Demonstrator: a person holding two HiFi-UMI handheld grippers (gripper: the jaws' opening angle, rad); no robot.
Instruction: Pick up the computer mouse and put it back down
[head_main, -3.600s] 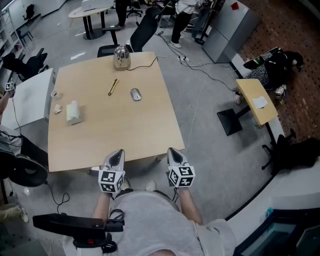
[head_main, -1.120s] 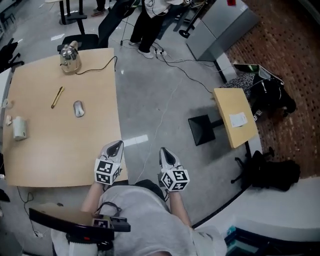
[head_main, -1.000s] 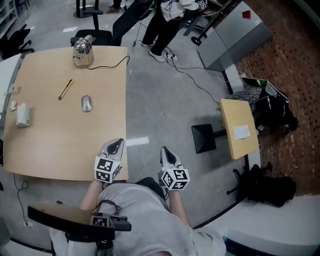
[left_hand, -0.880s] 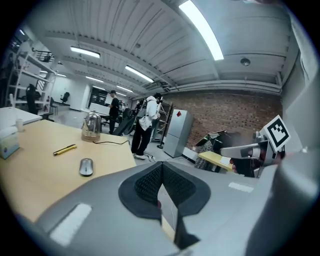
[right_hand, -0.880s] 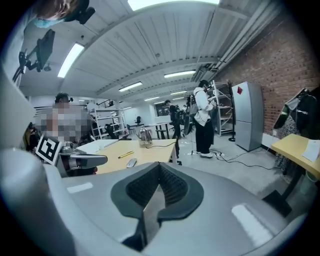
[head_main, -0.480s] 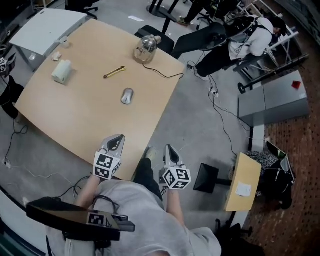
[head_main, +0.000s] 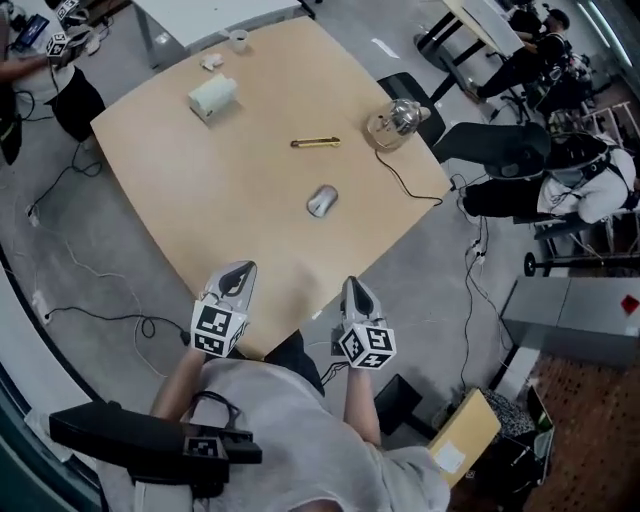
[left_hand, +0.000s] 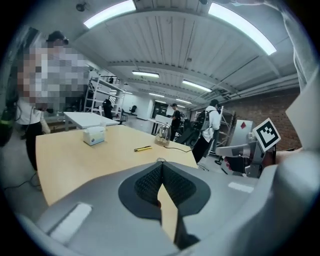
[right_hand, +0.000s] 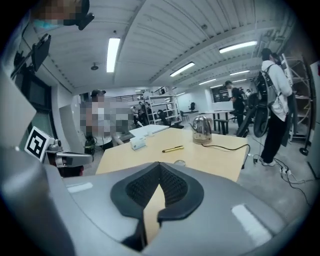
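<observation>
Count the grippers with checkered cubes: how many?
2. The left hand-held gripper is over the near corner of the table; the right hand-held gripper is beside it, by the edge. None looks hidden.

Table light tan. Mouse silver-grey. Pen gold. Kettle shiny silver, cord black. Box white. Floor grey. Left gripper, right gripper: grey shells, black ribbed pads, black-and-white square markers.
</observation>
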